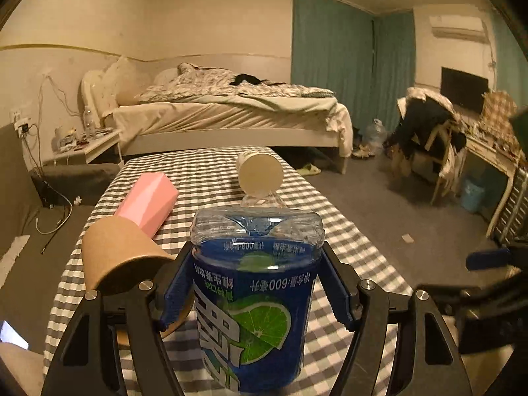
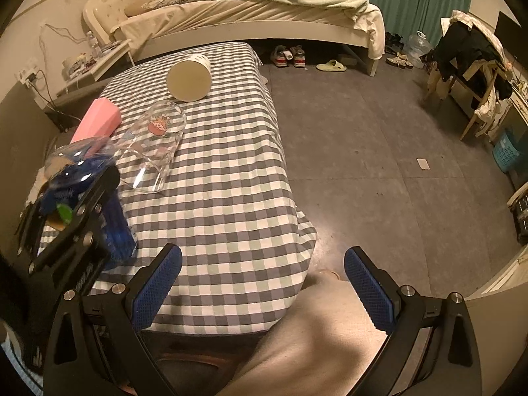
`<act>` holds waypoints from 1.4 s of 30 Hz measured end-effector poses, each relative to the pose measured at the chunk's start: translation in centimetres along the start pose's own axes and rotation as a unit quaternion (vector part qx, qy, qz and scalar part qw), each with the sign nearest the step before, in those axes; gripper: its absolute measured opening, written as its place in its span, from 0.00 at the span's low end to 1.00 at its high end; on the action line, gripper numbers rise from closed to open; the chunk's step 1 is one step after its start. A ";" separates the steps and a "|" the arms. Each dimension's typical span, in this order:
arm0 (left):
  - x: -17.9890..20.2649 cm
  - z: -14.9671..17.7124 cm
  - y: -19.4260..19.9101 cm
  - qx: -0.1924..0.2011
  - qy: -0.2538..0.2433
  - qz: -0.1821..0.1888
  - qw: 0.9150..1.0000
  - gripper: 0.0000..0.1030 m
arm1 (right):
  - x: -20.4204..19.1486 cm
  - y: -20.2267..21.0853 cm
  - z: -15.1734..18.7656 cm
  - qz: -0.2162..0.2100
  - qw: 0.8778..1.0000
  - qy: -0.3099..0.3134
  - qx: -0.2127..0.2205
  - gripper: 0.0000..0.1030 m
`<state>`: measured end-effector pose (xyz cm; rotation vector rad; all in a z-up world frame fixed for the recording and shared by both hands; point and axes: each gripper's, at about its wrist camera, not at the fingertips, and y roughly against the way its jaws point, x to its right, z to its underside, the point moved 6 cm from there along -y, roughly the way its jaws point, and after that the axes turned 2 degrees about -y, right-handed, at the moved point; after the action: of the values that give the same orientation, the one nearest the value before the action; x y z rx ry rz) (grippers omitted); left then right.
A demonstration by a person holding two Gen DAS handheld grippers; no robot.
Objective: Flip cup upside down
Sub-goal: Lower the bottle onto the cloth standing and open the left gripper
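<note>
The left tool [image 1: 257,283] is clamped on a blue plastic cup [image 1: 254,297], really a cut-down drink bottle with a lime on the label. Both blue pads [image 1: 176,292] press against its sides in the lower middle of the left wrist view. The label text reads upside down there, and the clear moulded bottle base sits at the top end, so the cup's long axis runs roughly up the frame with the closed end pointing away from the camera. In the right wrist view the same cup [image 2: 82,178] is blurry at the left edge, tilted, with the left tool [image 2: 71,217] angled over the checkered desk [image 2: 224,198].

The right tool [image 2: 262,285] is spread wide with nothing between its blue pads [image 2: 158,287]. It sits low at the bottom of its own frame, pointing out over the near end of the desk and the grey floor [image 2: 379,151].

Other stuff on the desk:
- A clear glass [image 2: 155,148] with a cartoon print lies on its side, left of centre.
- A pink cup [image 2: 97,120] lies just behind it.
- A pale cup [image 2: 188,77] lies on its side further up, flat bottom toward the camera.
- A brown paper cup [image 1: 122,257] is just left of the left tool.

A bed [image 1: 231,112] is behind the desk.
</note>
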<state>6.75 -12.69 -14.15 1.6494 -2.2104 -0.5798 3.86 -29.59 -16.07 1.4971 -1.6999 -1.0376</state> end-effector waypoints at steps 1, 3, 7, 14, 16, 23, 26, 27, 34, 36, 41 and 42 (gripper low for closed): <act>-0.1 0.1 0.3 -0.003 0.004 0.001 1.000 0.71 | 0.0 -0.1 -0.1 0.001 1.000 0.000 -0.001 0.96; -0.3 0.5 0.6 -0.019 0.004 -0.001 1.000 0.72 | -0.1 -0.1 -0.3 0.001 1.000 -0.001 0.000 0.96; -0.8 2.1 1.0 -0.064 0.006 0.005 0.998 0.72 | -0.6 0.2 -0.6 -0.001 1.000 0.006 0.005 0.96; -0.8 1.9 1.3 -0.072 0.008 0.011 0.997 0.73 | -1.4 0.7 -0.3 -0.004 1.000 0.010 0.007 0.96; -0.7 1.9 1.4 -0.075 0.007 0.012 0.997 0.78 | -1.5 1.0 -0.3 -0.005 1.000 0.009 0.010 0.96; -0.9 1.0 2.1 -0.080 0.011 0.011 0.997 0.81 | -1.2 2.2 -0.3 -0.005 1.000 0.004 0.020 0.96; -1.0 -0.1 2.7 -0.079 0.017 0.015 0.997 0.81 | -1.1 2.9 -0.3 -0.007 1.000 -0.001 0.026 0.96; -1.1 -0.4 2.9 -0.076 0.020 0.017 0.997 0.81 | -1.0 3.3 -0.4 -0.008 1.000 -0.002 0.030 0.96; -1.8 -4.7 5.8 -0.051 0.037 0.017 0.998 0.82 | -0.7 6.5 -1.6 -0.012 0.997 -0.007 0.072 0.96; -2.3 -5.7 6.8 -0.049 0.036 0.006 0.998 0.82 | -0.7 7.7 -1.9 -0.016 0.996 -0.008 0.086 0.96; -3.8 -6.3 8.9 -0.081 0.019 -0.036 0.996 0.82 | -1.3 10.1 -2.2 -0.036 0.993 -0.002 0.115 0.96; -4.2 -6.1 9.2 -0.086 0.019 -0.042 0.995 0.82 | -1.6 10.6 -2.1 -0.042 0.992 0.001 0.120 0.96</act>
<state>3.21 -7.11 -4.31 1.6549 -2.0124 -0.7331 0.79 -27.92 -5.78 1.7322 -1.8270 -0.8975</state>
